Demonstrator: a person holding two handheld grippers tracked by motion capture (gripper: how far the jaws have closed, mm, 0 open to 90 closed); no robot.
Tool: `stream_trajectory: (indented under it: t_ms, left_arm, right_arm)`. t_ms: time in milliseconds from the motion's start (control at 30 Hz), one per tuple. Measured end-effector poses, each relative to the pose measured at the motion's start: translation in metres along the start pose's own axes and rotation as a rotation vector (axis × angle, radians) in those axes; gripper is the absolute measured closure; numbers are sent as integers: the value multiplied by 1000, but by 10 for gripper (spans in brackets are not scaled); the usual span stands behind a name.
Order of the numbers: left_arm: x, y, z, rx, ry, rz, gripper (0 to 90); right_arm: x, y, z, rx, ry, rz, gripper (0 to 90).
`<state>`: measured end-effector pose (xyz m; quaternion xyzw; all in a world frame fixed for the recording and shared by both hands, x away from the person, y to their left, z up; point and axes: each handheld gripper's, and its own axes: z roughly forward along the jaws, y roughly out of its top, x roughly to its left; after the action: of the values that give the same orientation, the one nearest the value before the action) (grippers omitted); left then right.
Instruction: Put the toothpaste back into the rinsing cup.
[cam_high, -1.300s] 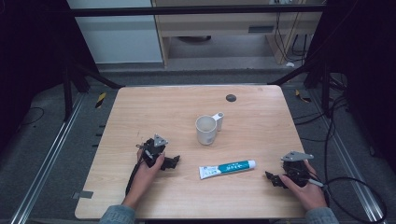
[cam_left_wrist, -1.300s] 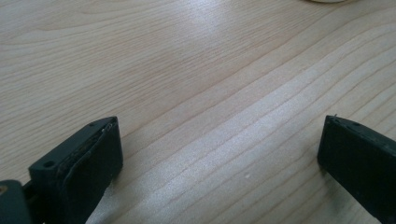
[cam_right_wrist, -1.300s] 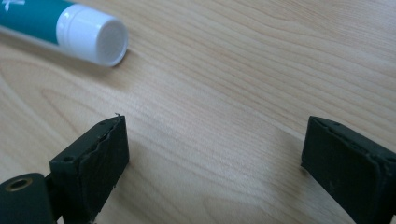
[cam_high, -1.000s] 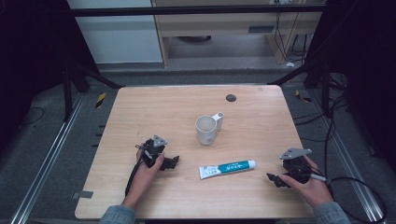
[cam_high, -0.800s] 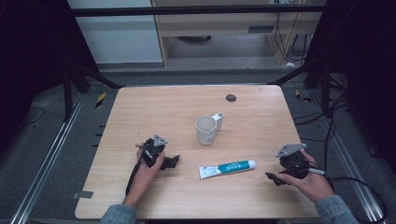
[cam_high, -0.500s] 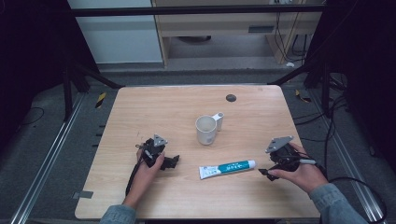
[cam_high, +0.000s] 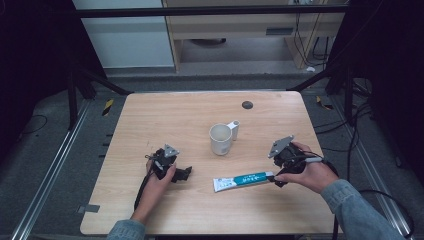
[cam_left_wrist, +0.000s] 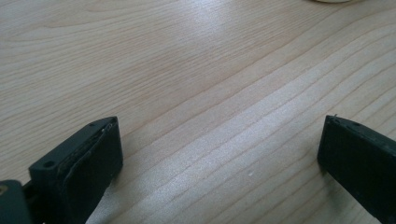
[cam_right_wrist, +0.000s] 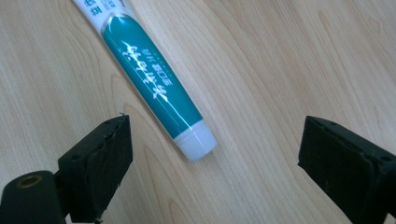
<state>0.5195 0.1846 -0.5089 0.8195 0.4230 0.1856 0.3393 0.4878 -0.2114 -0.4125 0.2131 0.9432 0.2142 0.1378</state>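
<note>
Left gripper (cam_high: 184, 173): low on the desk (cam_high: 165, 115) at 7 o'clock, jaws spread wide over bare wood, holding nothing. White mug (cam_high: 220, 139): upright, desk centre. Toothpaste tube (cam_high: 243, 180): lying flat at 5 o'clock, cap toward 3 o'clock. Right gripper (cam_right_wrist: 210, 163): at 4 o'clock, hand tilted down, jaws wide apart straddling the cap (cam_right_wrist: 198, 143), not touching.

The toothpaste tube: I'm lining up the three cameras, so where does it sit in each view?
High view: the toothpaste tube lies near the table's front edge, below the mug, its cap end at the right hand-held gripper.
Left gripper view: not in it.
Right gripper view: the tube runs from top left down to its white cap, between the open jaws.
Shared landmark: the light wooden tabletop under everything.
</note>
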Motion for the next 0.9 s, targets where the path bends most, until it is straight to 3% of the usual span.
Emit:
stream_trajectory:
  t_ms: [167, 400, 600, 900]
  left_arm:
    - [0, 0, 0, -1, 0, -2, 0]
    - [0, 0, 0, 1, 0, 1, 0]
    - [0, 0, 0, 1, 0, 2, 0]
    - [0, 0, 0, -1, 0, 0, 0]
  right_arm:
    - [5, 21, 1, 4, 22, -45, 72]
    - [17, 48, 17, 21, 66, -131, 113]
    - [28, 65, 32, 29, 119, -186, 133]
    - [43, 80, 54, 69, 161, -256, 150]
